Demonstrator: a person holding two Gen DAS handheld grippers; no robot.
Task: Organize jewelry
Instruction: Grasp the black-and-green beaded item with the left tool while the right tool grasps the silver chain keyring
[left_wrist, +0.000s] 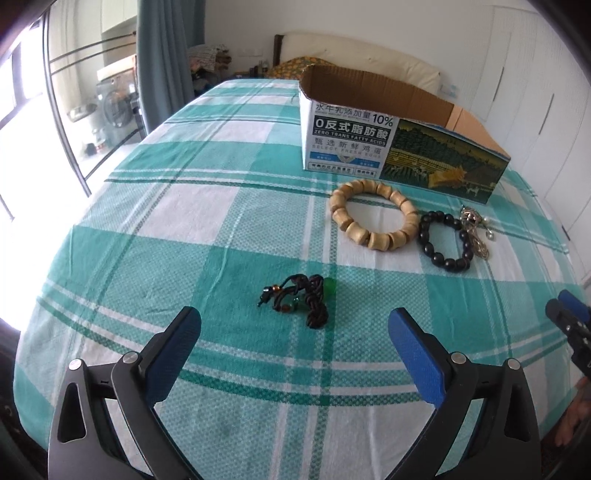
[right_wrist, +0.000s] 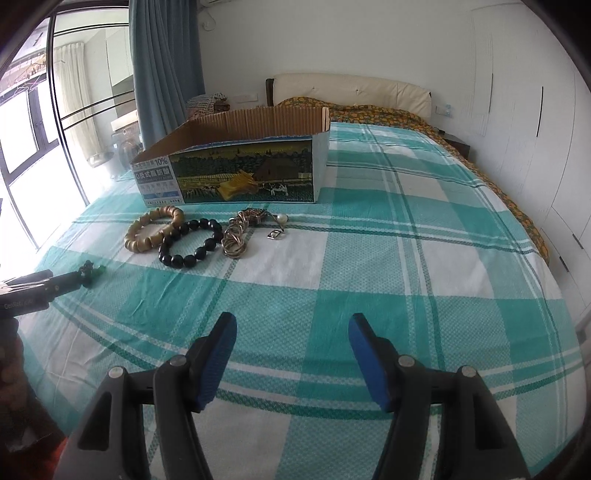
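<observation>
Both tongs, left (left_wrist: 294, 326) and right (right_wrist: 294, 330), are held wide and empty above the bed (right_wrist: 424, 258); the jewelry is laid beside the box (right_wrist: 243, 173), ready for sorting.

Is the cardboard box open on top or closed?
Open. The cardboard box has no lid or flaps over it, and its brown inner walls show from above. Whether anything lies inside cannot be told.

We cannot see the box's (right_wrist: 243, 177) floor behind its wall, and the left gripper (right_wrist: 48, 284) partly hides the cord necklace (right_wrist: 90, 271).
</observation>
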